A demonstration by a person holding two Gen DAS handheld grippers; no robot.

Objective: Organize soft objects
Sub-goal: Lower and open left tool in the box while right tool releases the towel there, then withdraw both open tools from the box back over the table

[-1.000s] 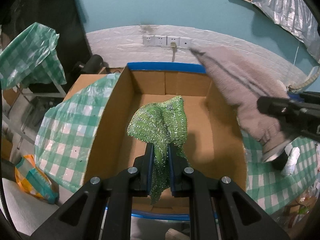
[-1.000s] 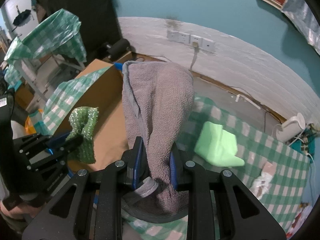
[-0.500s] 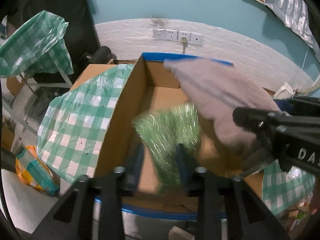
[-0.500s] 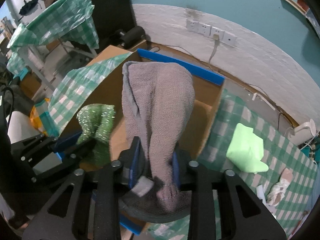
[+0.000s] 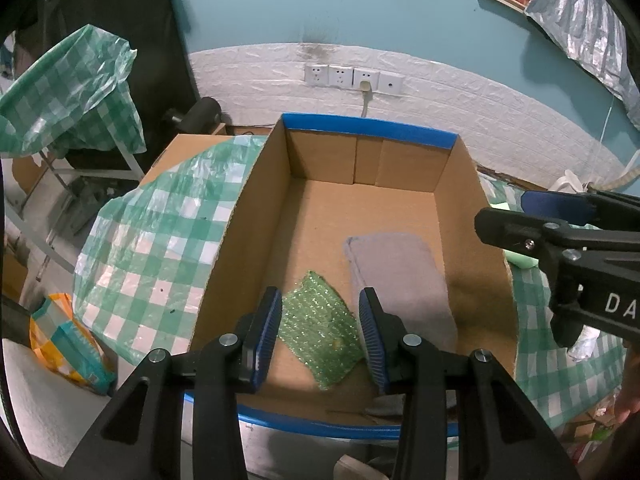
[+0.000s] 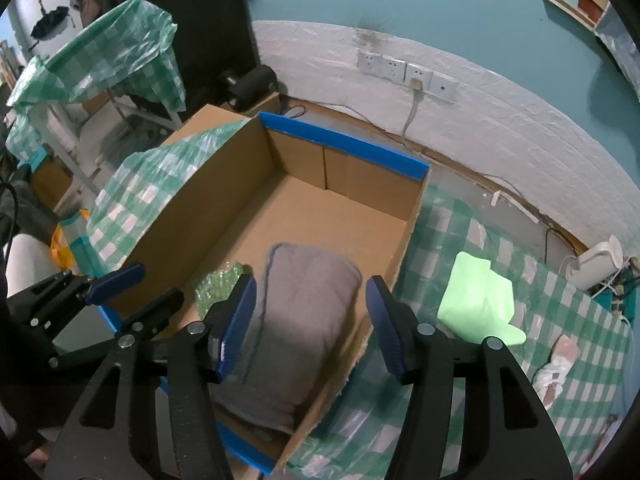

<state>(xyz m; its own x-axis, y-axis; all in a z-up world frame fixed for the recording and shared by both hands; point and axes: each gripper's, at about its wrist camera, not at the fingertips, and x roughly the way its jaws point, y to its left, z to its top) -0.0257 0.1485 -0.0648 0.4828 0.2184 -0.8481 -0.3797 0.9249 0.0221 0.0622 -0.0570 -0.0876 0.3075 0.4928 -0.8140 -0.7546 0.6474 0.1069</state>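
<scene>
Two soft things already lie in the cardboard box [image 5: 256, 216] under the left gripper [image 5: 320, 332], seen from the left wrist. Its jaws stand apart, having just been opening, and nothing is clamped. The green sparkly scouring cloth [image 5: 320, 336] lies on the box floor below and between them; the grey towel [image 5: 400, 280] lies just beyond the right-hand jaw, beside the cloth. The right gripper [image 5: 532, 216] hangs over the box's right wall.

From the right wrist, the right gripper [image 6: 310, 320] also has its jaws apart, having just been opening, and holds nothing. The grey towel [image 6: 304, 320] lies in the box [image 6: 360, 168] below and between them, with the green cloth [image 6: 218, 280] left of the left-hand jaw. Right of the jaws, on the checked desk [image 6: 460, 232], a light green cloth [image 6: 476, 300] lies outside the box; I judge it is what remains to be put away.
</scene>
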